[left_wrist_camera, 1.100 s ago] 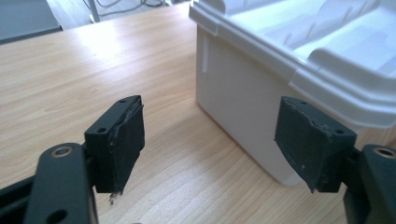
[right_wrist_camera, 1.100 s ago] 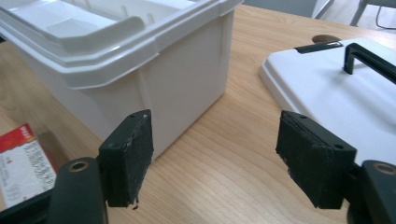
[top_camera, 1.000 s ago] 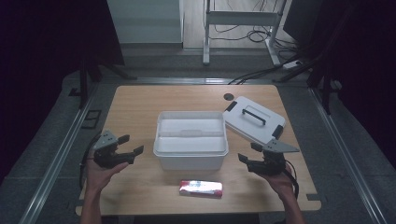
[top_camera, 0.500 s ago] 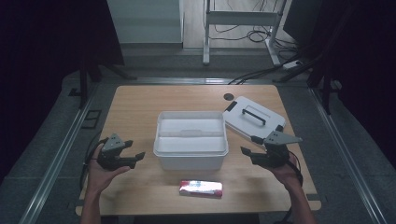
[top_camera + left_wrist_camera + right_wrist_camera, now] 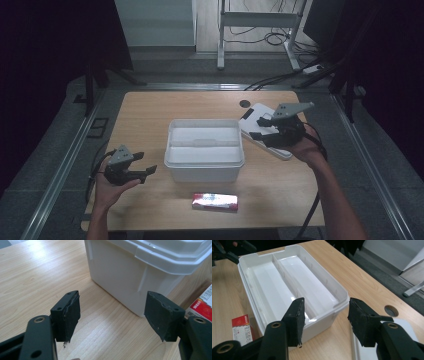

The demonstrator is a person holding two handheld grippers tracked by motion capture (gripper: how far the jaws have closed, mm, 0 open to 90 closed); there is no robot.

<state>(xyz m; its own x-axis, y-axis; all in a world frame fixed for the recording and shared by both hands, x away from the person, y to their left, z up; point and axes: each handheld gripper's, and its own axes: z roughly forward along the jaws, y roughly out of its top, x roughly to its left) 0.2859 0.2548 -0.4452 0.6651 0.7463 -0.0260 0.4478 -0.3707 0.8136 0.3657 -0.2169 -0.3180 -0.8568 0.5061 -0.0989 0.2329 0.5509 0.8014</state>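
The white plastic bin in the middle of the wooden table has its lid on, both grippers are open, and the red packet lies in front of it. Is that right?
Not quite: the white plastic bin has no lid on. The right gripper view looks straight into its two open compartments, and the high view shows the flat white lid with a handle lying on the wooden table to its right. Both grippers are open, and the red packet lies in front.

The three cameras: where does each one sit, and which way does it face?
High view: above the person's side, facing down on the table; forearms and both tools show.
Left gripper view: on the left tool, facing the white box.
Right gripper view: on the right tool, facing into the box.
Shared: box, red packet.
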